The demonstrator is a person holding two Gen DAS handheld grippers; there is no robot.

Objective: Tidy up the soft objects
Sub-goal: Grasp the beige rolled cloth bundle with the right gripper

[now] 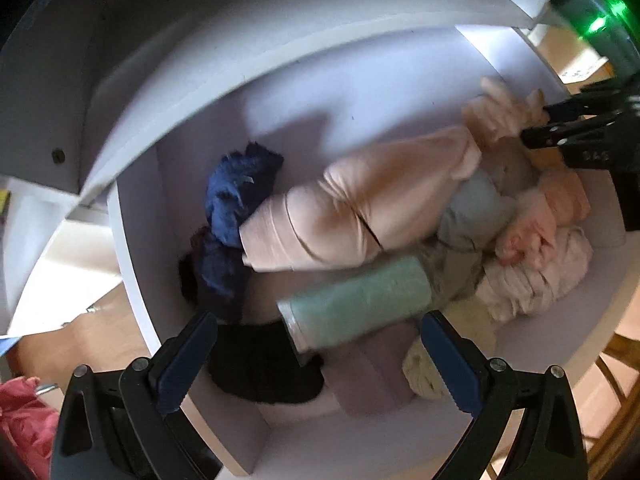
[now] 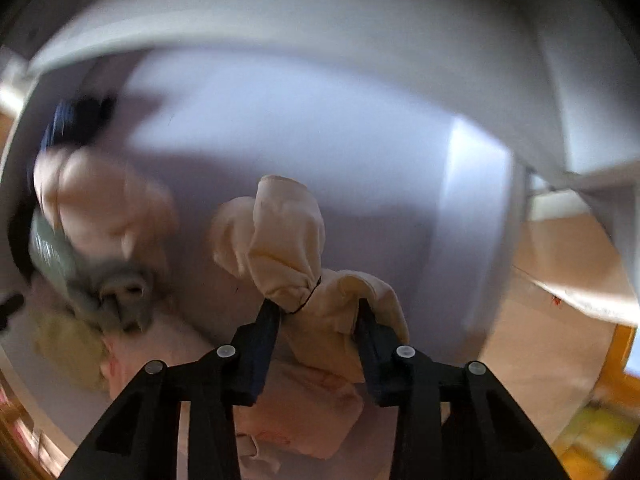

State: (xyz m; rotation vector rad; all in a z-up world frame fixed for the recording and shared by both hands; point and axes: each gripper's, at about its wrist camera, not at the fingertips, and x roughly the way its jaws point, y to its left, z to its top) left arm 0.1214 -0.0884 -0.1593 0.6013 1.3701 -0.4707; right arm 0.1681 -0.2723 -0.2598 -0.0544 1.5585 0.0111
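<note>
A white drawer (image 1: 136,240) holds several soft items. Among them are a folded pink garment (image 1: 360,208), a navy cloth (image 1: 236,192), a rolled mint towel (image 1: 360,304), a black cloth (image 1: 260,368) and crumpled pale pink cloths (image 1: 536,272). My left gripper (image 1: 319,320) hangs open above the mint towel, with nothing between its fingers. At the drawer's far right my right gripper (image 1: 536,124) is shut on a cream cloth bundle (image 1: 500,112). In the right wrist view the cream bundle (image 2: 284,240), tied with a dark band, sits pinched in the right gripper (image 2: 319,312).
A white shelf panel (image 1: 240,60) overhangs the drawer's back. Outside the drawer at lower left lies a red-pink cloth (image 1: 24,412) on a wooden floor (image 1: 60,344). A wooden chair frame (image 1: 612,380) stands to the right.
</note>
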